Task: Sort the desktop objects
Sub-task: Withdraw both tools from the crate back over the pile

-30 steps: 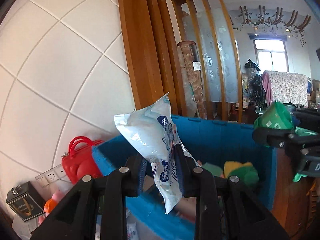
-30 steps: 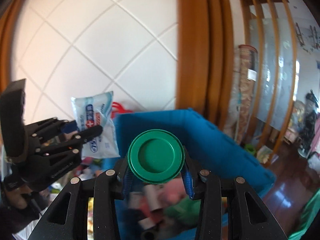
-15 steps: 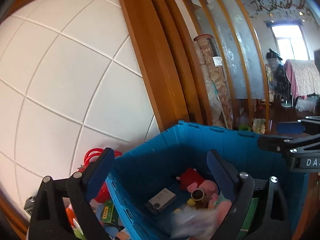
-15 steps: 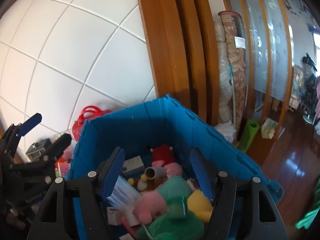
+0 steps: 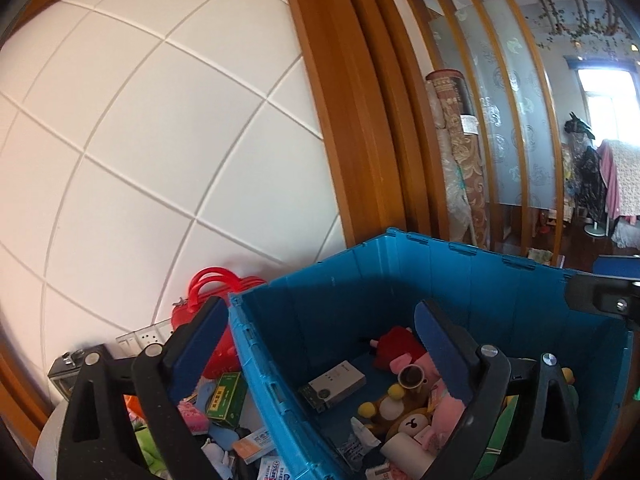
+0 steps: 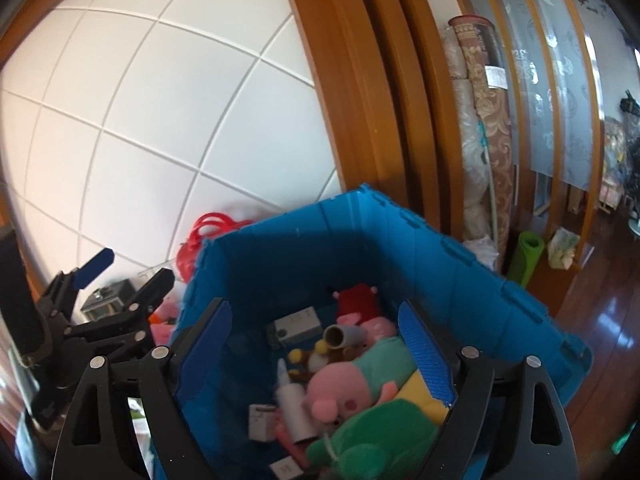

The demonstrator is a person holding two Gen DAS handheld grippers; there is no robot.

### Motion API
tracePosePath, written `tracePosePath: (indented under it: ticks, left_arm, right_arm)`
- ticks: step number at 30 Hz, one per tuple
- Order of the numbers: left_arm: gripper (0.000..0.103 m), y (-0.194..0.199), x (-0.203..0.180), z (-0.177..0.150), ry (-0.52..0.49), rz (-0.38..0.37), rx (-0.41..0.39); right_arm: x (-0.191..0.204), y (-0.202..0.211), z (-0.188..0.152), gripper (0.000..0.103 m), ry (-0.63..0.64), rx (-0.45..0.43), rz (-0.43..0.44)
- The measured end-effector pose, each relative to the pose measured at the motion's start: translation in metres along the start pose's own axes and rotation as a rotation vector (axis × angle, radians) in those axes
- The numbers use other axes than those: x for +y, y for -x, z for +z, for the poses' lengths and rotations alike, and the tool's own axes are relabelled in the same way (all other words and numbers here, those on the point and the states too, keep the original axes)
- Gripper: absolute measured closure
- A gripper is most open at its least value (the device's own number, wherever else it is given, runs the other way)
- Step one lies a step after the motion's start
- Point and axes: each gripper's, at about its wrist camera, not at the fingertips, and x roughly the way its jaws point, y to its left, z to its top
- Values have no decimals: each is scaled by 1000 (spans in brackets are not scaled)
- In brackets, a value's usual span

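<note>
Both grippers hover spread and empty above the blue crate (image 5: 400,280); remaining clutter, like the green box (image 5: 226,400), lies at seven o'clock beside the crate, nearer the left gripper (image 5: 320,360) than the right gripper (image 6: 316,348)

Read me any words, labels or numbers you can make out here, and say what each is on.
None can be read with confidence.
Green box: yellow label, print blurred.
White packet: blue characters, too small.
Grey box in the blue crate: tiny marks.
Tag on the rolled carpet: illegible.
</note>
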Motion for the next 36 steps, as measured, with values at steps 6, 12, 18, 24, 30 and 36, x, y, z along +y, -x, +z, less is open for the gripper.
tracePosePath:
  ticks: [6, 12, 18, 24, 30, 36]
  left_arm:
    - [7, 11, 21, -9, 54, 32, -10]
    - [7, 29, 55, -16, 84, 70, -31]
    - [7, 47, 107, -32, 91, 101, -32]
    - [7, 63, 171, -59, 94, 147, 3]
    - [7, 87, 240, -94, 82, 230, 25]
    - [7, 105, 317, -143, 123, 322, 84]
  right_arm:
    - [24, 18, -10, 13, 14, 0, 77]
    - [63, 31, -13, 10, 40, -6, 109]
    - [122, 33, -20, 8, 72, -19, 131]
    - [182, 18, -37, 8, 71, 8, 157]
    - [239, -6, -67, 8, 68, 58, 174]
    - [287, -50, -123, 8, 116, 185, 198]
